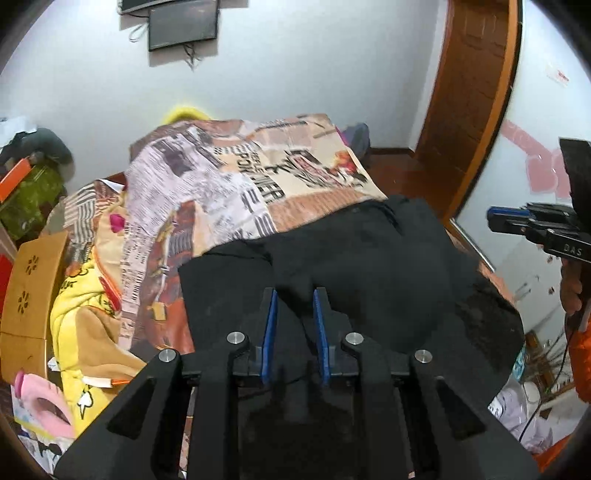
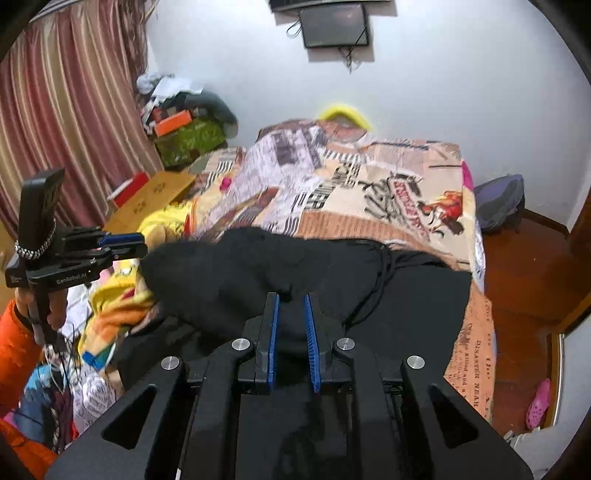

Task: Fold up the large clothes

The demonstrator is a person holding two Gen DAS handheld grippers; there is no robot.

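Left wrist view, what sits off to the gripper's left?
— A rumpled yellow fleece garment (image 1: 77, 321) lies to the left of the left gripper (image 1: 295, 295), with a pale wooden panel with flower cut-outs (image 1: 33, 288) further left.

— And the gripper itself?
— Its blue-padded jaws stand a little apart with nothing clamped between them. The large black garment (image 1: 369, 258) lies spread on the bed directly under and ahead of the tips. Beyond it stretches a quilt printed like newspaper pages (image 1: 258, 173). A dark wall-mounted screen (image 1: 183, 24) hangs far ahead and slightly left.

— To its right?
— A brown wooden door frame (image 1: 476, 92) rises ahead and to the right. The other tool shows side-on at the right edge, with no cloth hanging from it.

— What does the right wrist view show?
— Far left hang pink-and-cream striped curtains (image 2: 66, 103). Nearer, a hand (image 2: 55, 306) in an orange sleeve (image 2: 14, 343) holds up the left tool, clear of the fabric. The right gripper (image 2: 290, 299) is centred over the black garment, its jaws narrowly parted and gripping nothing. A small bump of black cloth sits just past its tips. Low to its right, a pink clog (image 2: 537, 404) rests on the floor.
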